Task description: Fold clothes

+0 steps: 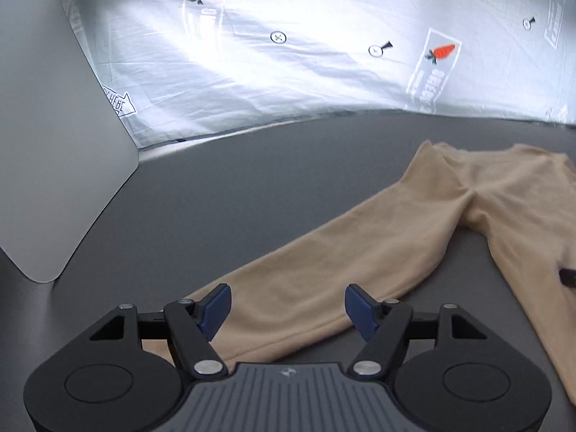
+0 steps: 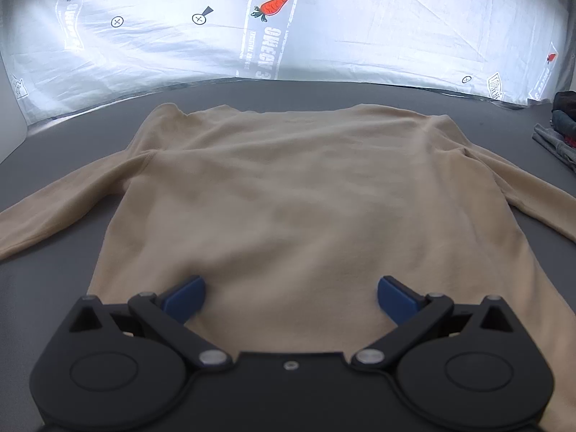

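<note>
Beige knit under both tools: a long-sleeved top (image 2: 288,194) lies flat on the dark grey table (image 1: 252,187), its near end toward me and its far edge toward the backdrop. Nearest, my left gripper (image 1: 288,309) has its blue pads (image 1: 216,309) spread wide, holding nothing, hovering over the cuff end of the left sleeve (image 1: 324,262). I cannot tell whether the pads touch the cloth. That sleeve's long axis runs from between the fingers away up and to the right, to where it joins the body. My right gripper (image 2: 291,300) is likewise wide open and empty, with the near edge of the body centred between its fingers. So the left tool is the nearer one to the sleeve, and I judge the coming move to be a pinch at the cuff and a carry rightward across the body. Farther out, the right sleeve (image 2: 522,187) trails off right. A stack of dark folded clothes (image 2: 561,126) sits at the far right. Beyond, a white sheet with carrot prints (image 2: 324,36) hangs behind the table, and a pale panel (image 1: 46,126) stands at left.
</note>
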`<state>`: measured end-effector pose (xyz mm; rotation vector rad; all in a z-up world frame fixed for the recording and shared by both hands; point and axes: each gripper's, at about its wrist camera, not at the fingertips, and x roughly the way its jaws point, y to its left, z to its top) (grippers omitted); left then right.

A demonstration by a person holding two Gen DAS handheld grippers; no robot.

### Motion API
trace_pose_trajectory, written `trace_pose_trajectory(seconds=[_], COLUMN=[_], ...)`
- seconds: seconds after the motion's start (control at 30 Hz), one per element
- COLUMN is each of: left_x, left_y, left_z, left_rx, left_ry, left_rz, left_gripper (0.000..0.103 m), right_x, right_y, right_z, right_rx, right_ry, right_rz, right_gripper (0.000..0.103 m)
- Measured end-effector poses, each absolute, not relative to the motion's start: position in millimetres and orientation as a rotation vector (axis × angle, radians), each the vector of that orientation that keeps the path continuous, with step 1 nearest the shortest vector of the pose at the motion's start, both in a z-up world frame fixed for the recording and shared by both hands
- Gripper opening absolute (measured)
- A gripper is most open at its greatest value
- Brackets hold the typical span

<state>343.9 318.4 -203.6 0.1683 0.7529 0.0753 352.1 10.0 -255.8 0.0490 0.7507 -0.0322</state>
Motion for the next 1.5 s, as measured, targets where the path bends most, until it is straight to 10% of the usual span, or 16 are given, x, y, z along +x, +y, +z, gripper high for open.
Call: trace_pose_trajectory(seconds=[0.3, 1.2, 1.5], left_x=[328.3, 266.9, 265.8], left_y=[428.8, 428.5, 320.7], left_z=[-223.9, -236.7, -201.4], left_rx=[-0.265, -0.215, -0.156], left_ry=[0.865, 0.888, 0.848], left_rz=[0.557, 0.596, 0.347], left_gripper=[0.086, 0.103, 0.103], right_x=[354.6, 258.2, 220.6], right_y=[8.9, -9.8, -121.7], right_z=[-256.8, -244.5, -219.6], right_rx=[0.048, 0.026, -0.028], right_ry=[0.741, 0.87, 0.848], right_rz=[-0.02, 0.029, -0.307], right_gripper=[0.103, 0.102, 0.06])
